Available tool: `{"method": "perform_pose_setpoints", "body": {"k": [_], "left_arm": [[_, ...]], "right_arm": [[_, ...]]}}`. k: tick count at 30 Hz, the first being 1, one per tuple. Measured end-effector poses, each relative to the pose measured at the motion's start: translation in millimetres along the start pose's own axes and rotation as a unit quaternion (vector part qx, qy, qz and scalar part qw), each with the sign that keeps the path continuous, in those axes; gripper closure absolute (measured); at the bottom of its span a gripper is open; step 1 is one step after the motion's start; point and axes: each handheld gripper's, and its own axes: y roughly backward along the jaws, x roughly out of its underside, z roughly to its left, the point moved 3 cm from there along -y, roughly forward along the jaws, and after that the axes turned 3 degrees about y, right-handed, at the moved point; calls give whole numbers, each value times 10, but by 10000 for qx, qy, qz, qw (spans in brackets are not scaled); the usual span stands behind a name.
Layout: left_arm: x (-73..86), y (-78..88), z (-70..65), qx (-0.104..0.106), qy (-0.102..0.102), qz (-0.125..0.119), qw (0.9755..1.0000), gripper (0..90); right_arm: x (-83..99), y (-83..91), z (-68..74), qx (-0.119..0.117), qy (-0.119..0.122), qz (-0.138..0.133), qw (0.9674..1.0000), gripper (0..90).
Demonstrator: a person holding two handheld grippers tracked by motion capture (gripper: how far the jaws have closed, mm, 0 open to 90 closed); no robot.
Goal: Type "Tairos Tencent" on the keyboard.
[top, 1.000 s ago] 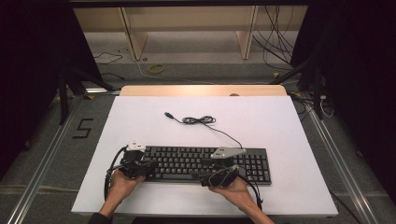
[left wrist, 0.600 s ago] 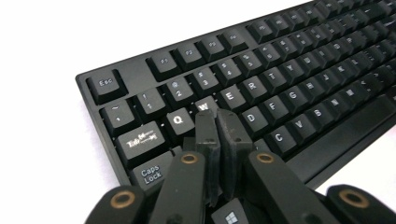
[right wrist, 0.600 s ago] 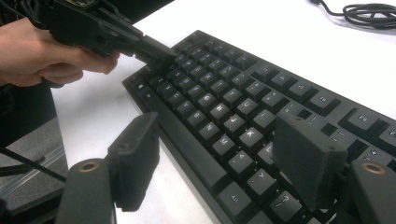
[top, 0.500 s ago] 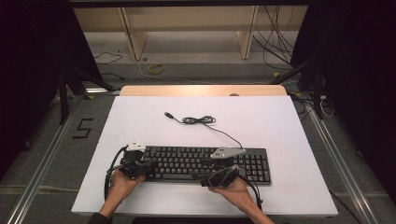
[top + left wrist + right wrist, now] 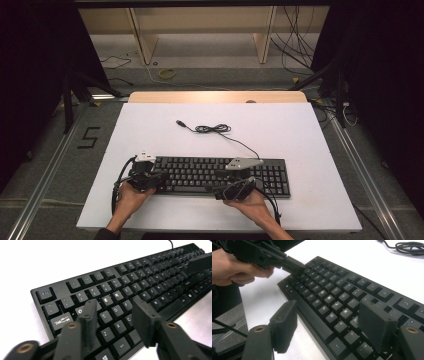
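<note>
One black keyboard (image 5: 220, 175) lies flat on the near half of the white table (image 5: 300, 130), its long side running left to right. One thin black cable (image 5: 212, 129) trails from its far edge to a loose coil and a plug farther up the table.

Two grippers work at it, one in each hand. The left gripper (image 5: 159, 177) sits over the keyboard's left end; in the left gripper view its jaws have just been opening and stand spread above the letter keys near the Tab corner, with nothing pinched between them.

The right gripper (image 5: 220, 181) is at the keyboard's near edge, right of the middle. In the right gripper view its jaws are wide apart, one over the bare table just off the near edge, the other above the keys; they hold nothing. The left hand (image 5: 234, 267) shows there too, past the keyboard's end.
</note>
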Motion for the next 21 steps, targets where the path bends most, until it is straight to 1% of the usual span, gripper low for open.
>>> {"method": "perform_pose_setpoints", "body": {"k": [1, 3, 4, 6, 9, 11, 14, 15, 21], "left_arm": [[2, 12, -4, 20, -15, -11, 10000, 513], [9, 29, -25, 68, 7, -71, 10000, 481], [12, 37, -31, 84, -14, -90, 9999, 467], [21, 44, -48, 91, -9, -141, 9999, 445], [37, 50, -67, 133, -55, -169, 9998, 419], [45, 58, -77, 160, -93, -198, 9996, 403], [61, 70, -97, 197, -77, -246, 9995, 383], [68, 74, -101, 203, -111, -257, 9994, 377], [100, 106, -126, 239, -141, -332, 9991, 347]], "right_arm": [[-8, -8, 0, 18, -7, 23, 10000, 357], [-27, -28, -3, 44, -9, 46, 10000, 384], [-38, -38, -9, 70, -5, 51, 10000, 406], [-61, -64, -24, 127, -14, 102, 9999, 460], [-98, -112, -59, 199, -46, 138, 9997, 548], [-120, -150, -86, 279, -26, 153, 9995, 611], [-146, -211, -119, 360, -64, 227, 9991, 687], [-153, -233, -130, 388, -54, 249, 9989, 714], [-187, -348, -148, 536, 39, 425, 9976, 846]]}}
